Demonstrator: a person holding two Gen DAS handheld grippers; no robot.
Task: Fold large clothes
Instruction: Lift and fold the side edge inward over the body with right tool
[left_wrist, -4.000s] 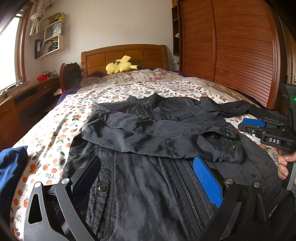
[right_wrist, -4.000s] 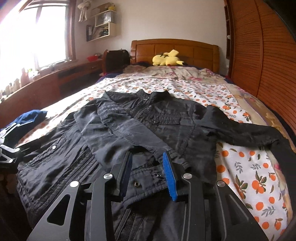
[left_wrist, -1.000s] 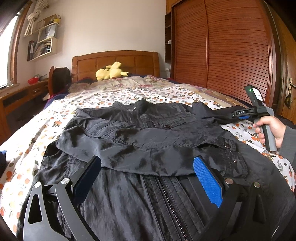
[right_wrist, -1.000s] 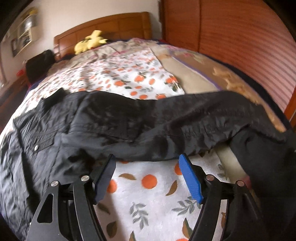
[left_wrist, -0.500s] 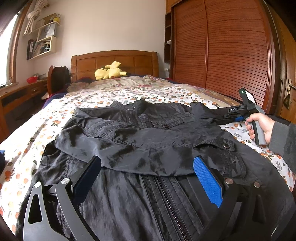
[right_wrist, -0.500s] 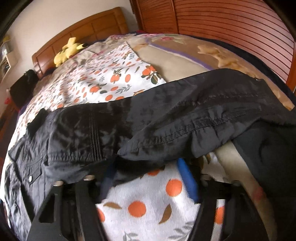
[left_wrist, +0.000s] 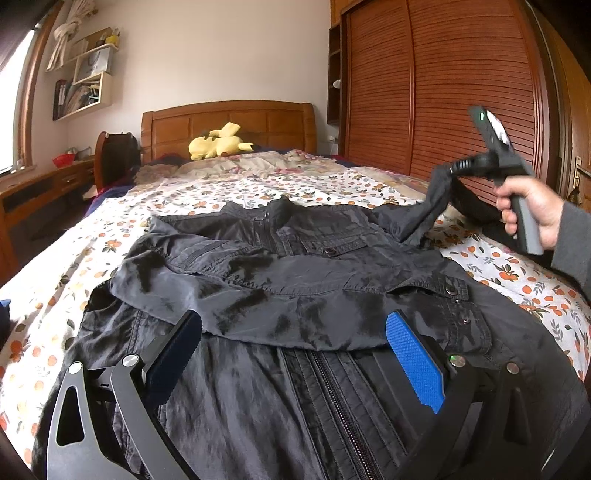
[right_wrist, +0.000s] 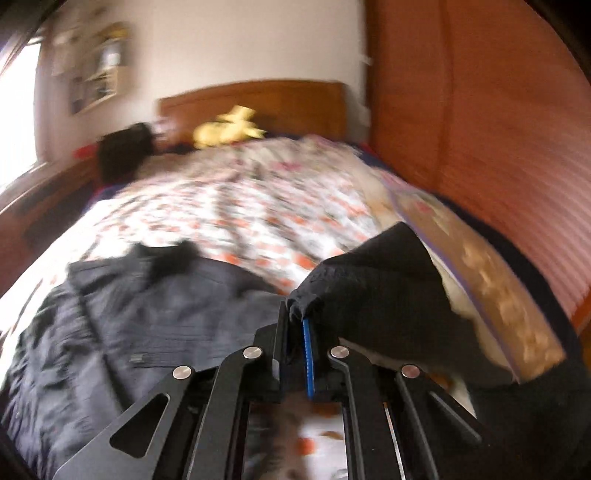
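Note:
A black jacket lies front up on the bed, its one sleeve folded across the chest. My left gripper is open and empty, low over the jacket's zipper near the hem. My right gripper is shut on the other sleeve and holds it lifted off the bed at the jacket's right side; it also shows in the left wrist view with the sleeve hanging from it. The right wrist view is motion-blurred.
The bed has a floral orange-print cover and a wooden headboard with a yellow plush toy. A wooden slatted wardrobe runs along the right side. A desk and dark chair stand at the left.
My right gripper has shut on the right sleeve and raised it off the bed. The left gripper has stayed open over the jacket front.

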